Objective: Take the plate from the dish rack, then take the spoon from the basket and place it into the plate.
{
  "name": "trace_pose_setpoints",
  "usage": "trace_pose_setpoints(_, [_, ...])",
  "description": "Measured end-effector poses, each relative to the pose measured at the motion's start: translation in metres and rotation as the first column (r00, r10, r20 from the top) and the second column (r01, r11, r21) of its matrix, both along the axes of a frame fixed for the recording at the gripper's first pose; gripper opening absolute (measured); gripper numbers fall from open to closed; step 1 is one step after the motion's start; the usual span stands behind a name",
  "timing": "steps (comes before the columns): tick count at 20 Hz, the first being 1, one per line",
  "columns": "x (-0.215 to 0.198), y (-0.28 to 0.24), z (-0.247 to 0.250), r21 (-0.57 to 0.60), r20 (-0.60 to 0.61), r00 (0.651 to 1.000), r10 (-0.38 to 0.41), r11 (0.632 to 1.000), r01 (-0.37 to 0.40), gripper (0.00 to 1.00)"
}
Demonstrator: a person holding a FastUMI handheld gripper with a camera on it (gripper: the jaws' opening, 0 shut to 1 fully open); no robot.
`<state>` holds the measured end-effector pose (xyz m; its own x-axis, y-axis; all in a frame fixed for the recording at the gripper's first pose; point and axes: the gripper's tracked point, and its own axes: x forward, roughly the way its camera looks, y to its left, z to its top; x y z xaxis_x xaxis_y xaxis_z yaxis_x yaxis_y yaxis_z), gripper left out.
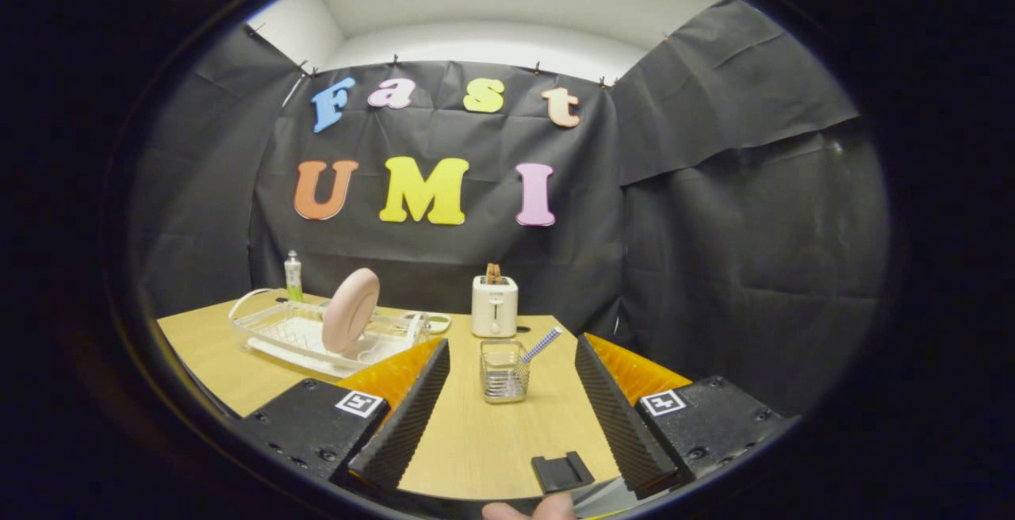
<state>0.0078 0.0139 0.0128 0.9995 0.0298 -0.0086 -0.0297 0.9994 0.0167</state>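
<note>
A pink plate (350,310) stands on edge in a white dish rack (279,339) on the wooden table, beyond my left finger. A small clear basket (503,371) sits just ahead of the fingers, about midway between them, with a spoon (541,343) leaning out of it to the right, handle up. My gripper (511,349) is open wide, held above the near part of the table, with nothing between its fingers.
A white toaster (494,306) with toast in it stands behind the basket at the table's far edge. A small bottle (293,275) stands behind the rack. A small dark block (561,472) lies near the table's front edge, a fingertip below it.
</note>
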Motion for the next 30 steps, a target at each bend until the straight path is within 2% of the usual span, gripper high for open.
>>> trace_pose_setpoints(8, [0.030, 0.035, 0.057, 0.002, -0.054, 0.995, 0.085, 0.996, -0.085, 1.00])
trace_pose_setpoints(11, [0.049, 0.062, 0.090, 0.021, -0.082, 0.984, 0.156, 0.988, -0.155, 1.00])
trace_pose_setpoints(15, [0.081, 0.104, 0.122, -0.012, -0.145, 0.960, 0.240, 0.970, -0.244, 1.00])
trace_pose_setpoints(19, [0.113, 0.152, 0.133, -0.033, -0.281, 0.908, 0.310, 0.943, -0.332, 1.00])
trace_pose_setpoints(23, [0.147, 0.196, 0.129, -0.046, -0.424, 0.846, 0.323, 0.926, -0.376, 1.00])
trace_pose_setpoints(27, [0.183, 0.227, 0.110, -0.049, -0.545, 0.788, 0.285, 0.928, -0.370, 1.00])
trace_pose_setpoints(30, [0.205, 0.244, 0.086, -0.016, -0.639, 0.723, 0.262, 0.935, -0.354, 1.00])
